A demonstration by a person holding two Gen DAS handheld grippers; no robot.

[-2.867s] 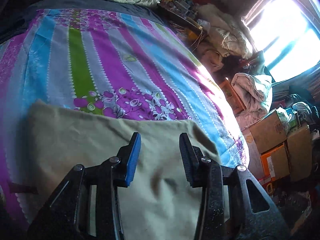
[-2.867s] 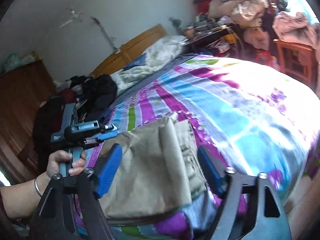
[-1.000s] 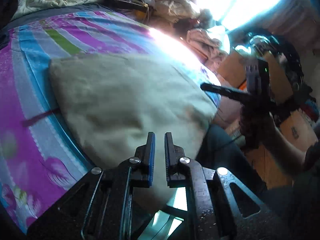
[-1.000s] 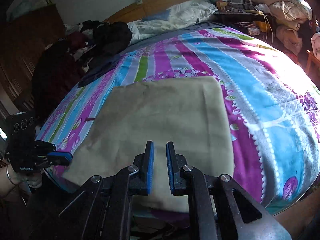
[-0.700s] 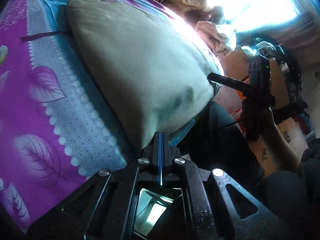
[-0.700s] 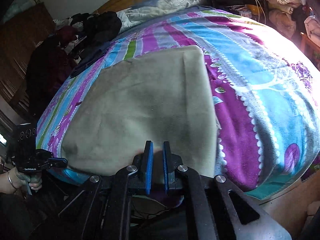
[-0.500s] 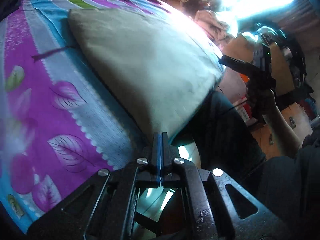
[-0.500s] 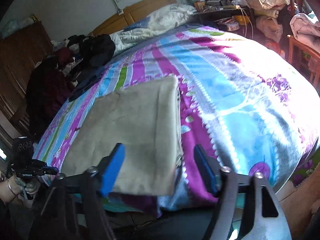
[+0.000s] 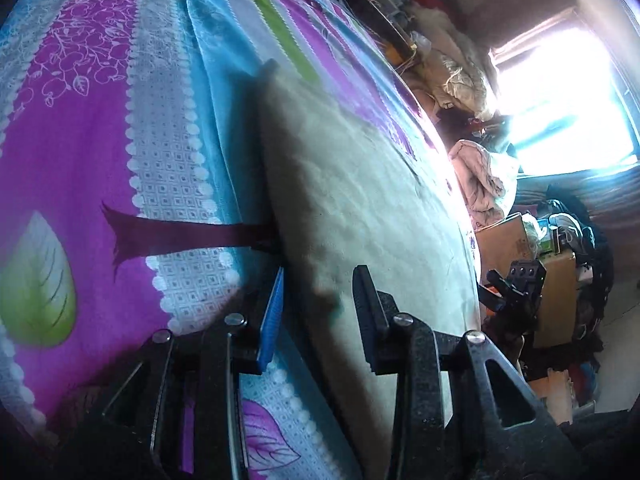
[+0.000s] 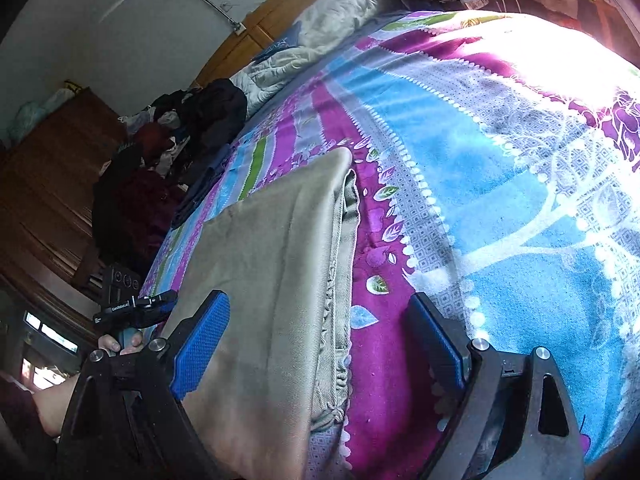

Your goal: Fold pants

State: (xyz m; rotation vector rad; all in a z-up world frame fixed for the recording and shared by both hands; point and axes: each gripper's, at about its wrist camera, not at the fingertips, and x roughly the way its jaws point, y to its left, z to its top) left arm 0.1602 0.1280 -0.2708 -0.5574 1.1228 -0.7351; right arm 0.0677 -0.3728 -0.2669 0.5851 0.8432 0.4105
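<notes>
Right wrist view first: we see the beige-khaki cotton pants [image 10: 276, 280] lying as a flat, roughly rectangular stack near the foot edge of the bed with the striped purple, blue and green floral bedspread [image 10: 500, 200]. Several layers show along the bundle's right edge, with a puckered waistband or pocket seam peeking out below the top layer. We judge the main folds to be done; the top panel looks smooth with no leg trailing loose.

Our right tool [image 10: 320, 344] hangs spread wide over the near right edge of the stack, blue pads clear of the cloth, gripping nothing. Our left tool [image 9: 318, 312] is also parted, straddling the bundle's near left edge. Whether its pads touch the fabric we cannot tell, but nothing is pinched. In the right wrist view that same tool is seen at the far left, held in a hand [image 10: 120, 346].

Left wrist view shows a dark maroon strip [image 9: 180, 234] running out from under the pants' left side; we cannot say whether it is a drawstring or part of the bedspread print.

What may remain, in our judgement: one more halving fold if a tighter bundle is wanted, or just squaring the edges.
</notes>
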